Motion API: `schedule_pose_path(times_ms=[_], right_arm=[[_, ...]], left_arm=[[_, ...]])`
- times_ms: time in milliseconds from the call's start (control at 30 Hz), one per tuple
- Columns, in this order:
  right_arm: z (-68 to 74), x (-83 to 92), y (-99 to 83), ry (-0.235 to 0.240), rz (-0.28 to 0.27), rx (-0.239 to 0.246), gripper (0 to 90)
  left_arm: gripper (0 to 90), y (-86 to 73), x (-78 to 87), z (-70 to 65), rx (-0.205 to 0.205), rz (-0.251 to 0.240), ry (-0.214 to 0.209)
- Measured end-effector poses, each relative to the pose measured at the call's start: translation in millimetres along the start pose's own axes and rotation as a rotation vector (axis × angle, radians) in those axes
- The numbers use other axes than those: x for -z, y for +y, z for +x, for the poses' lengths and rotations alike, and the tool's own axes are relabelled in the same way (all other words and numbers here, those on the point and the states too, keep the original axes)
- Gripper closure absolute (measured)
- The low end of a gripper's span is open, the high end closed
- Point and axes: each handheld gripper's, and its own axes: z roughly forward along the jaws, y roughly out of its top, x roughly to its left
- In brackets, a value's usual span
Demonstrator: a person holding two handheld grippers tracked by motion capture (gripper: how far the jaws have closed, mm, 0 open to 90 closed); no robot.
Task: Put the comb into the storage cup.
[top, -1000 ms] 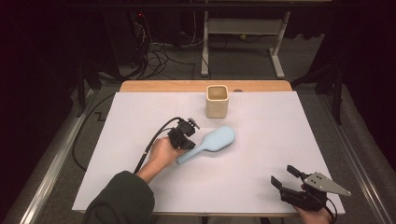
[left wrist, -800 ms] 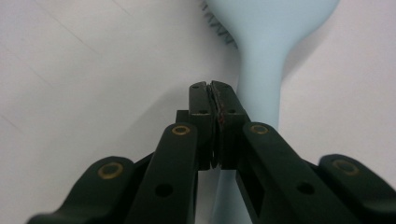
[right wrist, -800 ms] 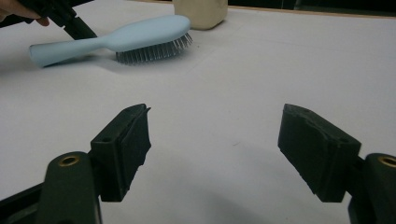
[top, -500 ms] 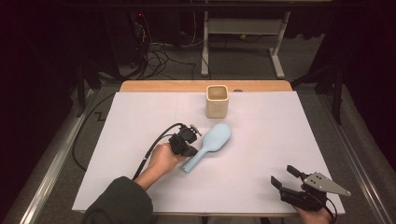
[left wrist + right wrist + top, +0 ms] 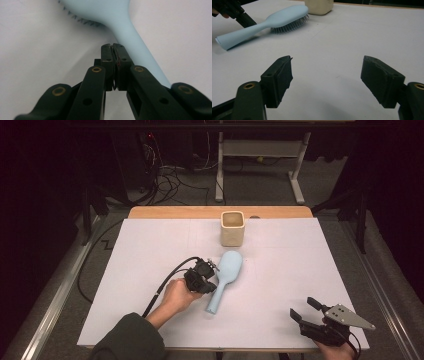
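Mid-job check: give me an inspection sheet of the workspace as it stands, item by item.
Surface: white sheet covering the wooden table.
Job's things: light blue hairbrush lying bristles down, head near the cream cup; whether they touch, cannot tell.
Clutter: nothing seen.
Grippers: left tool shut, its closed tips against the brush handle, nothing between them; right tool open and empty at the near right corner.
Cables: black cable trailing from the left tool.
Surroundings: dark floor, tangled wires, a white stand behind.
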Motion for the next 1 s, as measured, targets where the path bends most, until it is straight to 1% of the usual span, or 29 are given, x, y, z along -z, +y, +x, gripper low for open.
schedule_pose_path(times_ms=[33,267,400,567,833,867,1000], right_arm=[[0.0,0.0,0.0,0.0,0.0,0.0,25.8],[0.1,-0.1,0.0,0.0,-0.001,0.0,25.9],[0.2,0.1,0.0,0.0,0.001,0.0,25.9],[0.2,0.0,0.0,-0.002,0.0,0.002,25.9],[0.3,-0.1,0.0,-0.001,0.0,0.003,25.9],[0.3,-0.1,0.0,-0.001,0.0,0.003,25.9],[0.5,-0.1,0.0,0.0,0.001,0.003,25.9]], left_arm=[[87.3,0.4,-1.0,-2.1,-0.002,-0.004,-0.003],[87.4,0.5,-2.1,-5.5,-0.01,-0.007,-0.006],[87.3,0.7,-2.9,-9.5,-0.021,-0.006,-0.015],[87.3,1.1,-4.9,-15.6,-0.037,-0.008,-0.033],[87.3,3.4,-9.2,-23.4,-0.042,-0.024,-0.076],[87.3,4.1,-10.4,-24.5,-0.04,-0.027,-0.087],[87.3,6.2,-12.8,-26.4,-0.04,-0.034,-0.095]])
